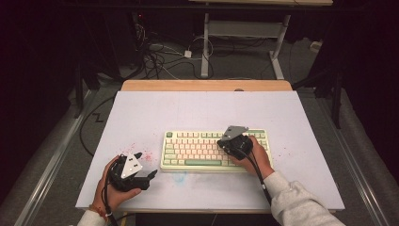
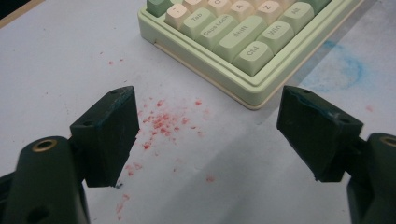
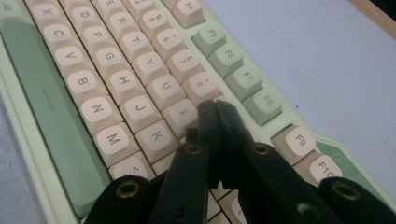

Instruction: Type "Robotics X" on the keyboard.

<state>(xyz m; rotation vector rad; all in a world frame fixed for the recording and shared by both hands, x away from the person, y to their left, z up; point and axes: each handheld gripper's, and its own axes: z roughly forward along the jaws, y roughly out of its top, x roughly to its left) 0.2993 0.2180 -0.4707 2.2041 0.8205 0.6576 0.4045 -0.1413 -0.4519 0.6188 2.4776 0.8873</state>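
The keyboard [image 1: 214, 149] lies near the front edge of the worktop [image 1: 141, 113], a little right of its middle; the right gripper [image 3: 215, 108] hangs over the keys with its jaws pressed together and nothing between them, the tips poised above the upper rows near the 9 key [image 3: 181, 114], so the pressing work looks under way, though whether a key is touched I cannot tell; the left gripper [image 2: 205, 135] waits near the front left corner, jaws wide and empty, above red specks [image 2: 161, 122].
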